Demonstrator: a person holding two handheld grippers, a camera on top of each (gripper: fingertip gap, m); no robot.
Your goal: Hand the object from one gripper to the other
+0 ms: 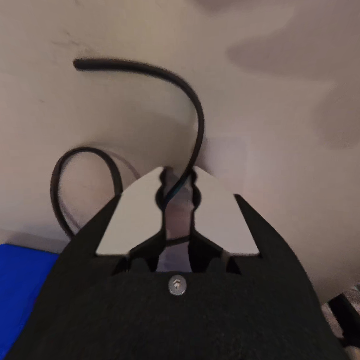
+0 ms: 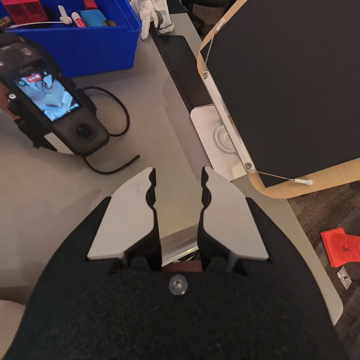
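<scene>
A thin black cord [image 1: 196, 109] lies curled on the pale table [image 1: 272, 175]. My left gripper [image 1: 178, 172] has its jaws drawn close, and the cord runs diagonally between the white fingers [image 1: 136, 204], touching both. One free end curves up to the left and a loop shows at the left. In the right wrist view the cord [image 2: 124, 116] loops around the left gripper's camera [image 2: 83, 132] at the left. My right gripper [image 2: 178, 171] is open and empty, to the right of the cord's free end [image 2: 136, 156].
A blue bin [image 2: 87, 48] with several small items stands at the back left, and a white glove [image 2: 155, 15] beside it. A black board with a wooden edge [image 2: 292, 87] overhangs the table on the right. A red object [image 2: 341, 247] lies on the carpet. The tips of one gripper are about 25 cm away from the tips of the other.
</scene>
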